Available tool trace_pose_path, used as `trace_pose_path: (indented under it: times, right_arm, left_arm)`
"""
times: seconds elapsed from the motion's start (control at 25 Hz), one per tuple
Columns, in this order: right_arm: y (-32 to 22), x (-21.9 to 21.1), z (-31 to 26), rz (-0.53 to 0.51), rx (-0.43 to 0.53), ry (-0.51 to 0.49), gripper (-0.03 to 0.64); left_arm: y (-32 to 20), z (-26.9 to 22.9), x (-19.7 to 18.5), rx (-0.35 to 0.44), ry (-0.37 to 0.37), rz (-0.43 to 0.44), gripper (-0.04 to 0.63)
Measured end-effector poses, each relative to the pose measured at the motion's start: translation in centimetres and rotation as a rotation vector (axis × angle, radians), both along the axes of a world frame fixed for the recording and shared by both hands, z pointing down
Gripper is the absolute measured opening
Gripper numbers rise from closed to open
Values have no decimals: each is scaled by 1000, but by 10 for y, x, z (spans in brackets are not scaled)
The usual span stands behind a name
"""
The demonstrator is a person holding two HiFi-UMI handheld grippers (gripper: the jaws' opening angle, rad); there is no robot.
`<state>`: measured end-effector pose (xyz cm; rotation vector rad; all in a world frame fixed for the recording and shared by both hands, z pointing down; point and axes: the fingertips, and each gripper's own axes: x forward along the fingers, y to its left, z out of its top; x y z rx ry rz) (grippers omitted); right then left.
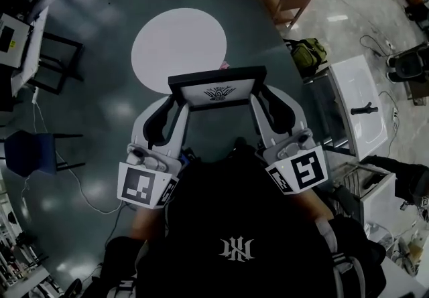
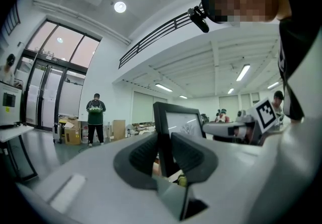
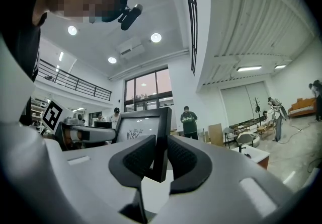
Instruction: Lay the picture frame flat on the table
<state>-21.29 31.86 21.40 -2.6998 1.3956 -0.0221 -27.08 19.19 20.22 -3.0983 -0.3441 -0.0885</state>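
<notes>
The upright black rectangular picture frame is clamped at opposite side edges by left tongs and right tongs. The round white table lies straight ahead

Clamps the side edge of an upright black picture frame between the dark pads of the left gripper. Meets the right gripper at the far edge, seemingly gripping too. Behind, a person standing by cardboard boxes.

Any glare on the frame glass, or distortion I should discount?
Head view: sharp, soft sheen on the floor. Left gripper view: light streaks across the picture frame glass, heavy fisheye bending. Right gripper view: small reflections on the glass, dark corners.
</notes>
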Motion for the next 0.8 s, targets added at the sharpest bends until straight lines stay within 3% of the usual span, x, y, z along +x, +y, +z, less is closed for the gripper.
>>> trace_pose_path:
  times: [0.28, 0.8]
  right_arm:
    - [91, 81, 3, -28, 28, 12, 64]
    - [94, 81, -1, -11, 37, 11, 63]
  left_arm:
    - [94, 3, 76, 30, -4, -18, 84]
    - [96, 0, 77, 33, -12, 6, 84]
